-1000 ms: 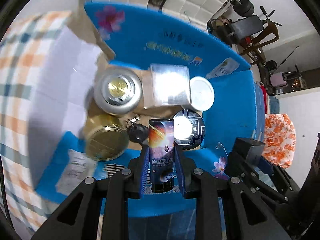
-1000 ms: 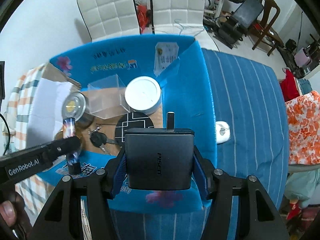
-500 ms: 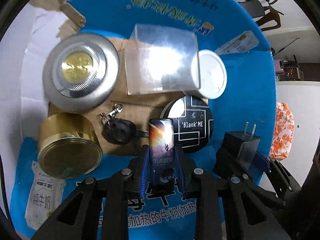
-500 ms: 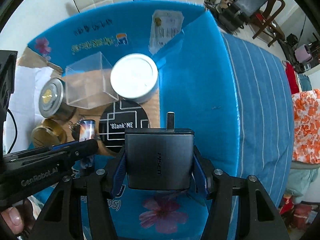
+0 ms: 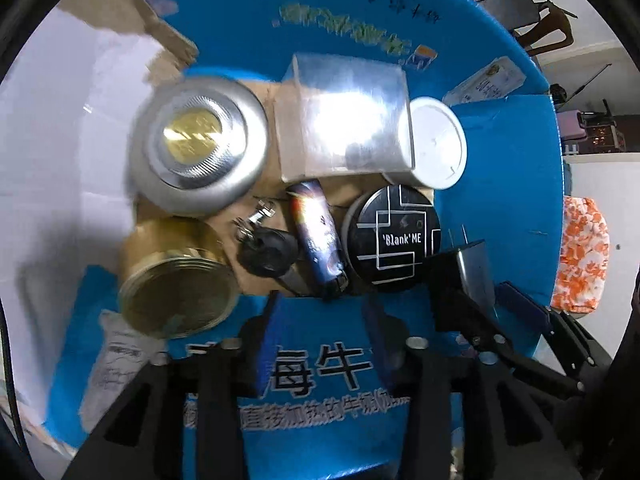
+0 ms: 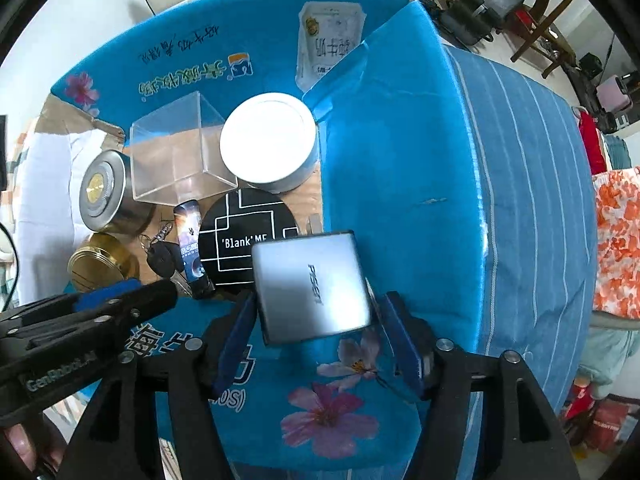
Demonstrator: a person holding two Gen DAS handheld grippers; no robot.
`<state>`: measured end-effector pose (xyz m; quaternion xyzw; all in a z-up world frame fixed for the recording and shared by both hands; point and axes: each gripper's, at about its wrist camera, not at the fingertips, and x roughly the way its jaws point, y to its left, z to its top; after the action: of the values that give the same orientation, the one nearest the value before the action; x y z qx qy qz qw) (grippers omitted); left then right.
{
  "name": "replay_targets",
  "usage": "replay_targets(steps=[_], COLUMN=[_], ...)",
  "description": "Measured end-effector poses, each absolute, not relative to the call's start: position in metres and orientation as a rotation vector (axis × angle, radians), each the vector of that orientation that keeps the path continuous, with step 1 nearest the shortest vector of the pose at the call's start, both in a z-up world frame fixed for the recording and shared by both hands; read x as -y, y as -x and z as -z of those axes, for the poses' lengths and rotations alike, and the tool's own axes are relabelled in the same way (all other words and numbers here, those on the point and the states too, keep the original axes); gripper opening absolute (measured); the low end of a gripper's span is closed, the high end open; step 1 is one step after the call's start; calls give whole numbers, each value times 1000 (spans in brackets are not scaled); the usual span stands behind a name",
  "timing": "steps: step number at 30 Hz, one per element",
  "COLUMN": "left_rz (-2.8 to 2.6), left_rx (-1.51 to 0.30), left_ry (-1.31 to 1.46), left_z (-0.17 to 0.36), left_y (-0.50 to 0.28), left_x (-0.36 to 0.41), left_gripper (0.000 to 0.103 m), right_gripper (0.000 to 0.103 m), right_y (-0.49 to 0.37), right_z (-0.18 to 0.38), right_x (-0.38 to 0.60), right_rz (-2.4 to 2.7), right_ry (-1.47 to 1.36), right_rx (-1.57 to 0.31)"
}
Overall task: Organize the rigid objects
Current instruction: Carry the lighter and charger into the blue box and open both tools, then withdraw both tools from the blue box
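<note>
A blue carton (image 5: 320, 16) holds the items. A space-print lighter (image 5: 318, 236) lies on the carton's floor between a black car key (image 5: 266, 246) and a black round 'Blank ME' tin (image 5: 394, 238). My left gripper (image 5: 320, 320) stands open just behind the lighter, with nothing between its fingers. In the right wrist view the dark PISEN charger (image 6: 312, 286) sits tilted and blurred over the carton's near right corner. My right gripper (image 6: 318, 304) is open, with gaps between its blue pads and the charger. The charger (image 5: 470, 268) also shows right of the black tin.
Inside the carton stand a silver tin (image 5: 198, 148), a gold tin (image 5: 176, 284), a clear plastic box (image 5: 344, 116) and a white-lidded tin (image 5: 436, 142). A blue striped cloth (image 6: 532, 200) lies right of the carton. Chairs stand beyond.
My left gripper let go of the lighter, which now lies in the carton. My right gripper opened and the charger tipped out of its hold. Both grippers came lower over the carton.
</note>
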<state>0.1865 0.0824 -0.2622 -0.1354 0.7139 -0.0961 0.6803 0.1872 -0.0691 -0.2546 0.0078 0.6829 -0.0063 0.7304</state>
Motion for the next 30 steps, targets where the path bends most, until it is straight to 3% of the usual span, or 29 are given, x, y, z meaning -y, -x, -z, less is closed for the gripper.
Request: replay_targets(steps=[2, 4, 5, 9, 19, 30], left_rz=[179, 166, 162, 140, 90, 91], left_rx=[-1558, -1519, -1501, -1471, -1355, -1221], left_ry=[288, 278, 261, 153, 66, 65], left_z=[252, 243, 237, 221, 186, 118], left_y=[-183, -178, -173, -160, -148, -132], left_x=[-89, -95, -98, -97, -102, -97], left_gripper=[76, 99, 102, 102, 102, 103], right_gripper=[69, 83, 89, 91, 92, 92], right_y=[-186, -182, -179, -167, -157, -112], right_z=[250, 245, 242, 229, 203, 109], right_x=[72, 67, 62, 48, 46, 49], right_rz=[17, -3, -6, 23, 25, -15], right_ry=[-25, -10, 16, 123, 78, 45], right_rx=[-1498, -1492, -1485, -1427, -1384, -1220])
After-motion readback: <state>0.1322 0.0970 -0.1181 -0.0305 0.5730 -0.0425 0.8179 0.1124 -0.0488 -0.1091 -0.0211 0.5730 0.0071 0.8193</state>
